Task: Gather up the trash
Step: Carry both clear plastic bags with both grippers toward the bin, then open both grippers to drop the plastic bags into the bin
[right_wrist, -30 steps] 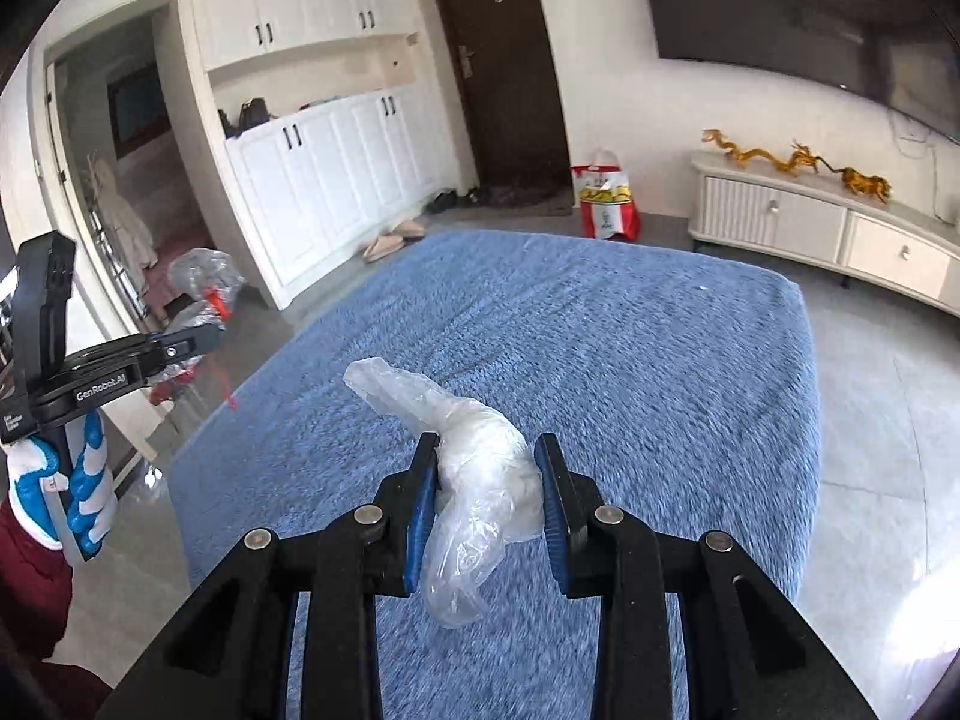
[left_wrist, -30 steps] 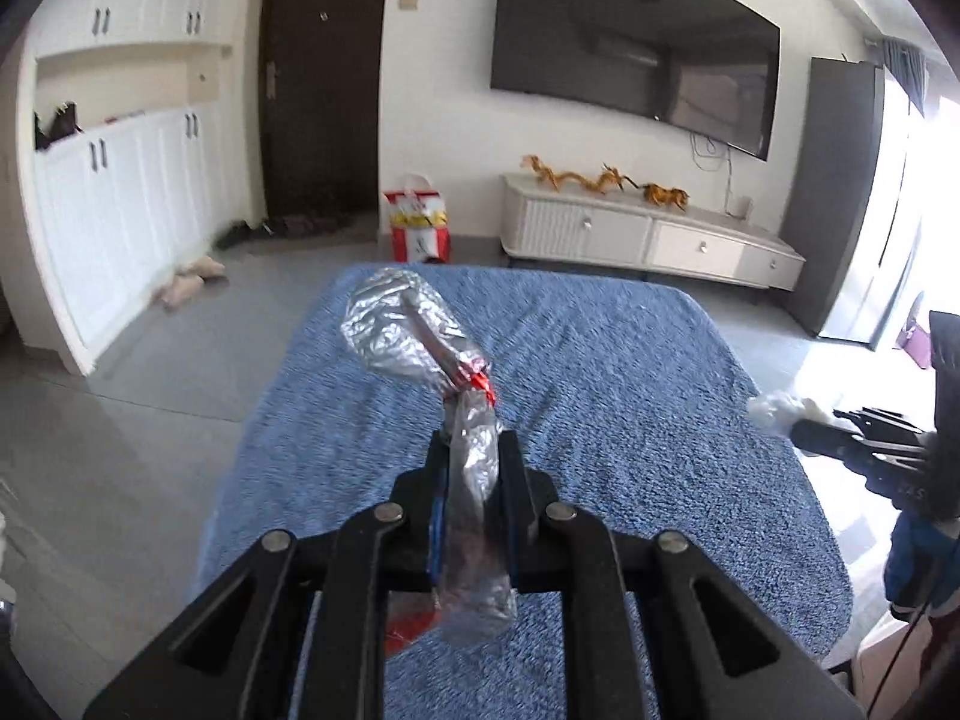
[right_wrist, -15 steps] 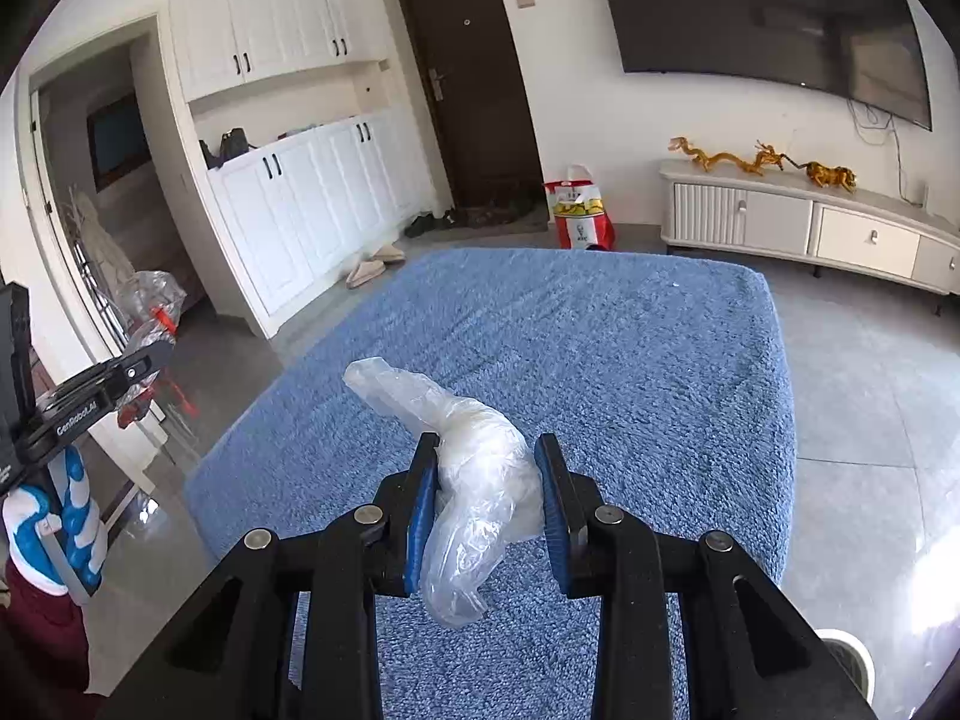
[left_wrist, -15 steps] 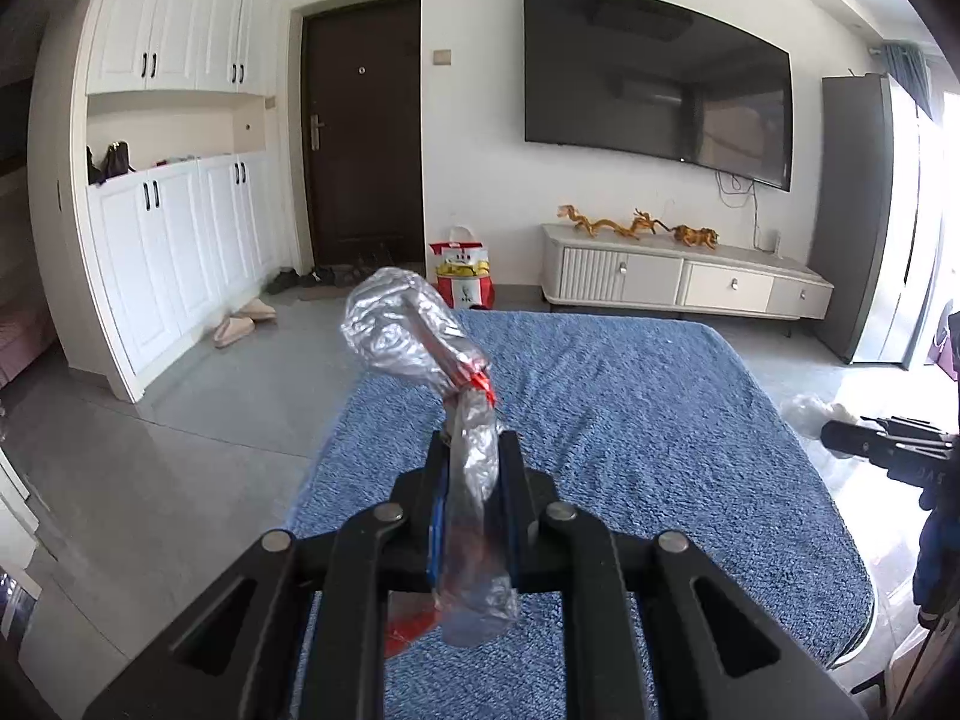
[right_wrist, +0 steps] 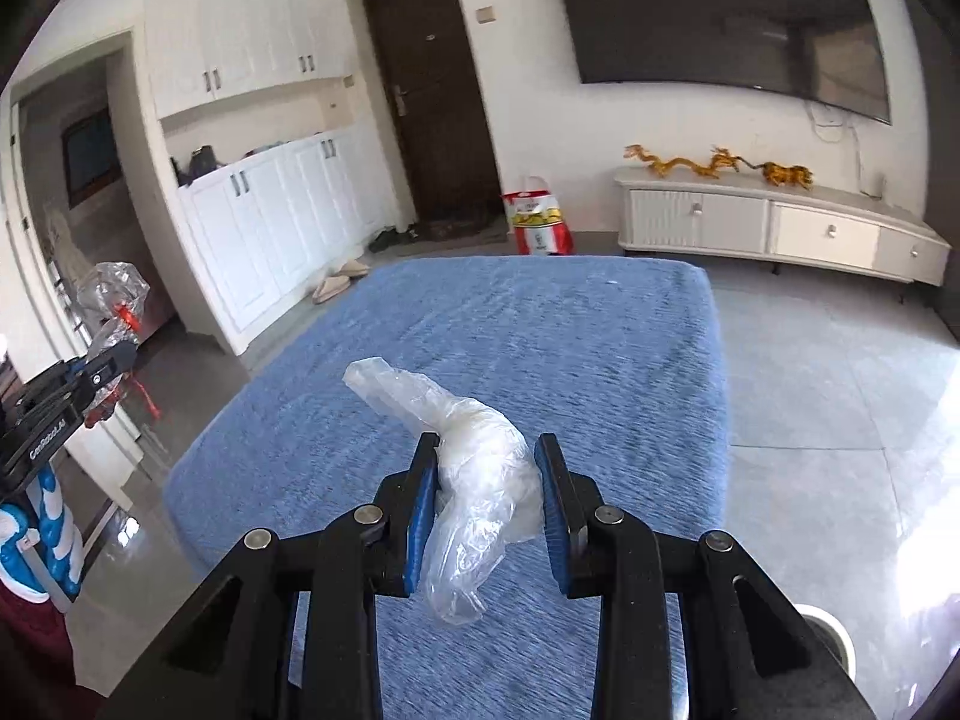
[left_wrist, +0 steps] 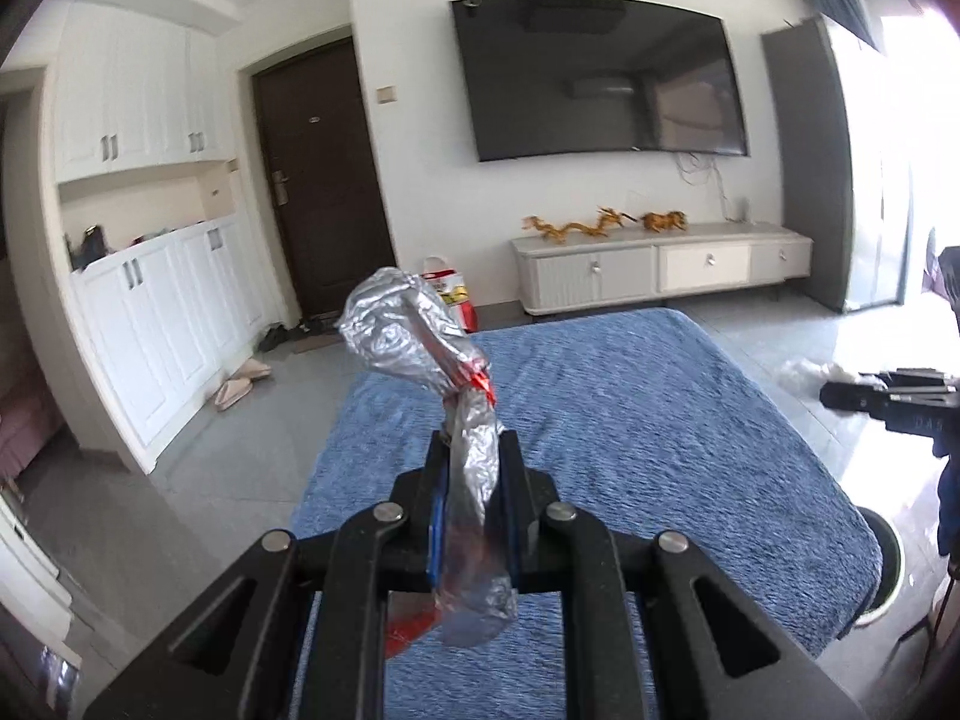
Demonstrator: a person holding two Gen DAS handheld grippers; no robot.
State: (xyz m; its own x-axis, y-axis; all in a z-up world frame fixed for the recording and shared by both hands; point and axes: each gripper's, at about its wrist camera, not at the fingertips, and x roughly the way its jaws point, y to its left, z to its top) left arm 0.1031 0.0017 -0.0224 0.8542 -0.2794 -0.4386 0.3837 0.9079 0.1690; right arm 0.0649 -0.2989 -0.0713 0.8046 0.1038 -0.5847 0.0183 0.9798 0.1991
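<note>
Blue rug covers the surface below both grippers; grey tile floor around it. Far wall: big dark TV, brown door, white cabinets at left, low white TV stand w/ gold dragon figures on top. Red-yellow bag on floor betw. door and stand; slippers nr cabinets.

L gripper: pads pinched tight on silver wrapper, a crumpled foil twist w/ red bit, sticking up and left out of the pads, held above rug.

R gripper: pads clamped on clear bag, scrunched, one end poking fwd-left, other end hanging below pads, held above rug.

Round white rim at rug's near right corner; can't tell what it is.
</note>
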